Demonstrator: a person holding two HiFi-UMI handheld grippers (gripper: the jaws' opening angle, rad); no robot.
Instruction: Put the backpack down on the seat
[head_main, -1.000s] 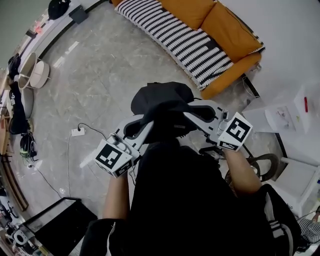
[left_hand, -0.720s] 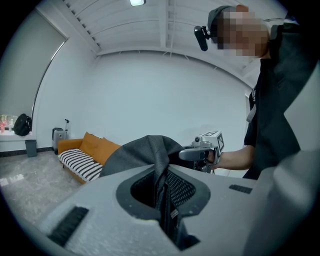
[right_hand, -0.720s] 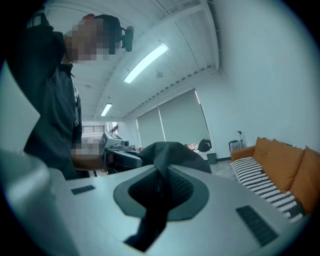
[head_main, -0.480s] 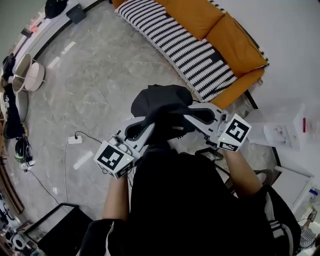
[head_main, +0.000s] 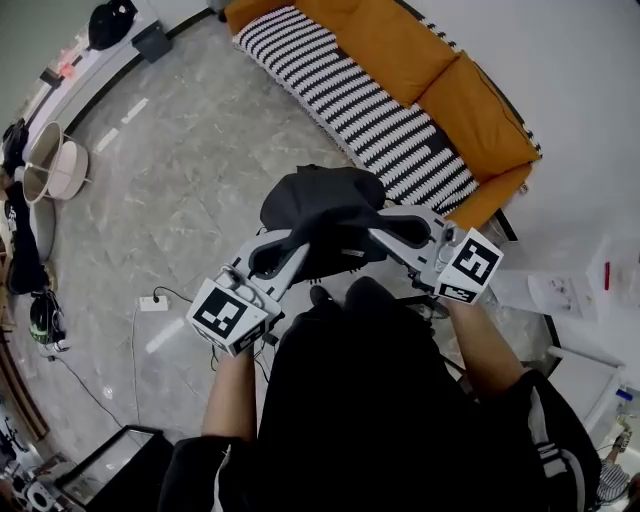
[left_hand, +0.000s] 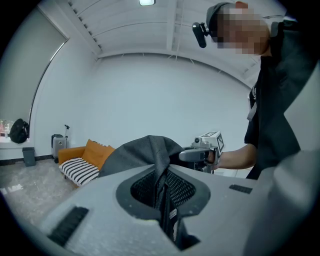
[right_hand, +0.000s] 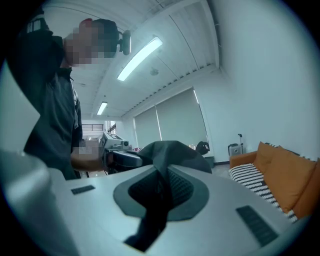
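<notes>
While the left tool (head_main: 292, 246) and the right tool (head_main: 378, 230) are each clenched on a fold of the black backpack (head_main: 325, 205), the bag hangs between them over the grey floor (head_main: 190, 190), not yet above the striped seat (head_main: 370, 110) of the orange sofa (head_main: 470, 100). A sound set-down probably calls for carrying both tools level and together to the seat, lowering until the cushion bears the weight, and only then releasing the fabric.
</notes>
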